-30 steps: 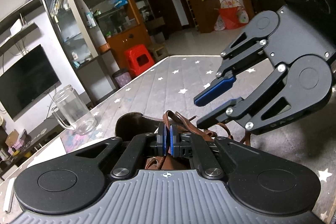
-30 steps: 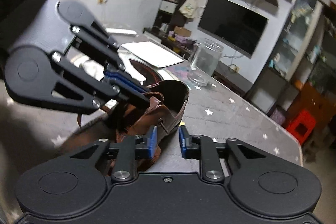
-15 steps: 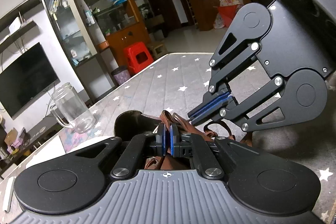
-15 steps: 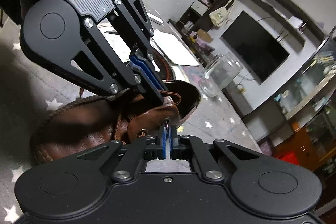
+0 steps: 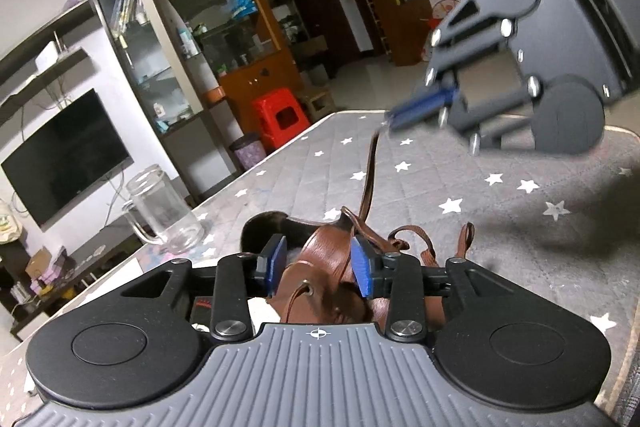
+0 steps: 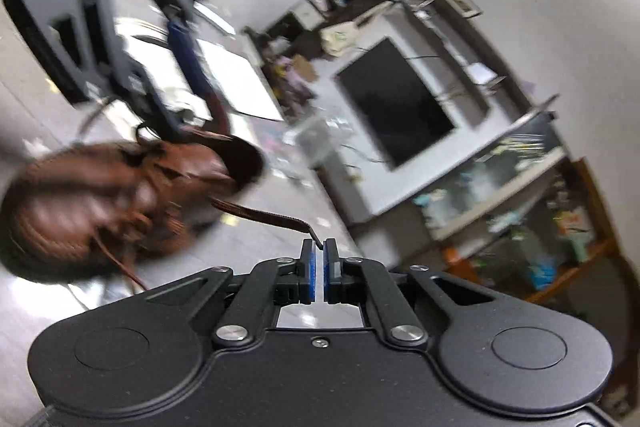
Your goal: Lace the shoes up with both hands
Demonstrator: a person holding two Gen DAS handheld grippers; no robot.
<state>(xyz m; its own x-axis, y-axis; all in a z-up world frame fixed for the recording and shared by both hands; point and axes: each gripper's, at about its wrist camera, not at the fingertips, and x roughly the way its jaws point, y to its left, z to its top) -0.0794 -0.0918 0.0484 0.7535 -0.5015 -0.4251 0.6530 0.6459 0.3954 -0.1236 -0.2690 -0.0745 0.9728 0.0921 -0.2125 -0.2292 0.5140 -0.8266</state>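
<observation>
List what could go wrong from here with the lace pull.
1. The right hand-held gripper pinches only the tip of the brown lace; a harder pull might slip it free.
2. The left hand-held gripper is open around the brown leather shoe, so the shoe may drag across the star-print table cover.

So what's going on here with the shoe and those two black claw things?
A person is lacing a brown leather shoe using a handheld claw in each hand. The right claw is shut on the end of the brown lace, with the lace stretched from the shoe to it. The left claw is open, its blue pads either side of the shoe's tongue area. The shoe sits on a grey star-patterned surface.
</observation>
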